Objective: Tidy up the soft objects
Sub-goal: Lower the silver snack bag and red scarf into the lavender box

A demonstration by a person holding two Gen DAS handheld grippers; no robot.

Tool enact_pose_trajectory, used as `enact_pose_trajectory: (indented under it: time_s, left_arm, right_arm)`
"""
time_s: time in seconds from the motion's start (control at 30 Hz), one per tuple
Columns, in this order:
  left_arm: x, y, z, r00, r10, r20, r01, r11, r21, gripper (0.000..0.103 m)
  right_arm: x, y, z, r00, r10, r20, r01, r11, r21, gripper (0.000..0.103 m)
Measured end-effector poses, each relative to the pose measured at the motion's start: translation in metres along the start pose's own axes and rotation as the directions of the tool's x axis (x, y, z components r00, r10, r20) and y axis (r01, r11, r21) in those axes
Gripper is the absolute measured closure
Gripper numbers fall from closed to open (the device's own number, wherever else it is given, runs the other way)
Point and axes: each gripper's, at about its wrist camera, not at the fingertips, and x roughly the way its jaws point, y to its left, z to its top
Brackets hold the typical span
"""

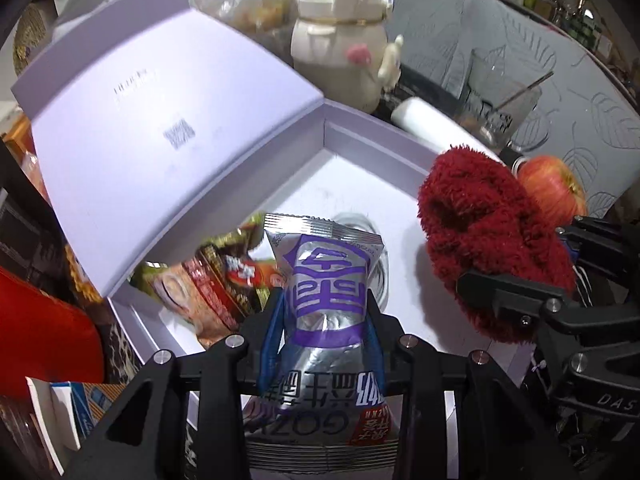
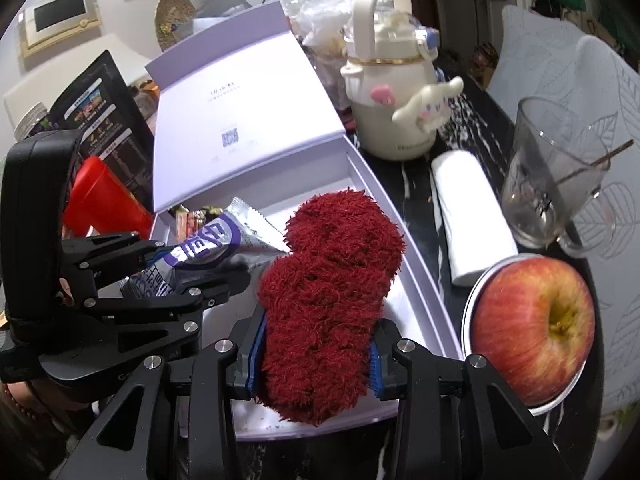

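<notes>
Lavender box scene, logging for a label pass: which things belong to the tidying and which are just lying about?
Job: silver snack packet in left gripper; red fuzzy sock in right gripper; open lavender box.
Lying about: apple, glass mug, cream bottle, white roll.

The left hand-held gripper (image 1: 326, 320) is matte black with silver screw heads and blue finger pads (image 1: 269, 344). The right hand-held gripper (image 2: 316, 344) matches it: black linkages, silver screws, ribbed blue pads (image 2: 376, 372).
</notes>
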Motion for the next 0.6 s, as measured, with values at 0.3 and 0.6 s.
enact_pose_trajectory:
  time_s: [0.3, 0.6]
  left_arm:
    - [0.013, -0.006, -0.008, 0.994, -0.011, -0.104, 0.014, 0.999, 0.030, 0.067]
    - [0.024, -0.003, -0.009, 0.983, -0.041, -0.181, 0.038, 0.999, -0.017, 0.067]
  right_arm:
    - [0.008, 0.004, -0.002, 0.998, -0.037, -0.042, 0.037, 0.999, -0.015, 0.059]
    - [0.012, 0.004, -0.004, 0.992, -0.094, -0.090, 0.092, 0.995, -0.027, 0.044]
